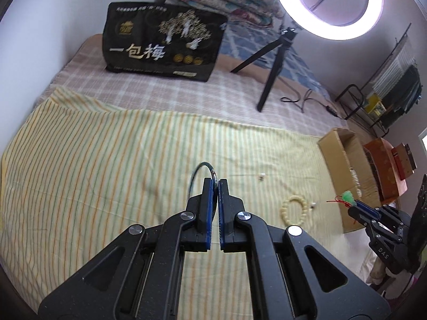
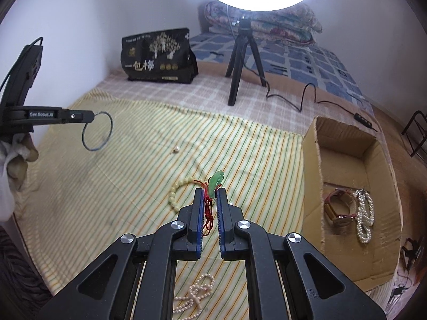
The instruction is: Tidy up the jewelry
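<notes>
Left gripper (image 1: 215, 184) pinching thin dark bangle (image 1: 198, 172) between blue pads, jaws pressed together on it, ring hanging clear of striped cloth (image 1: 93, 160) and arcing out to the left of the fingertips; in the right wrist view same bangle (image 2: 97, 130) dangling from the tip of the left gripper (image 2: 92, 116), with a white-gloved hand (image 2: 13, 160) gripping the handle behind it. Right gripper (image 2: 210, 190) pinching green pendant (image 2: 216, 180) by its red cord (image 2: 208, 213), jaws nearly closed on the cord, pendant sticking up just above the fingertips, cord trailing down between the pads. Lying on the cloth just ahead and left of the right gripper: pale beaded bracelet (image 2: 177, 193), partly hidden behind the left finger. Lying below the right gripper, between its arms: pink pearl strand (image 2: 196, 297). Sitting farther ahead of it and to the left, well apart: small loose bead (image 2: 176, 149). Standing to the right of the right gripper: open cardboard box (image 2: 344, 144), holding watch (image 2: 340, 210) and white pearl strand (image 2: 364, 216) side by side on its floor
</notes>
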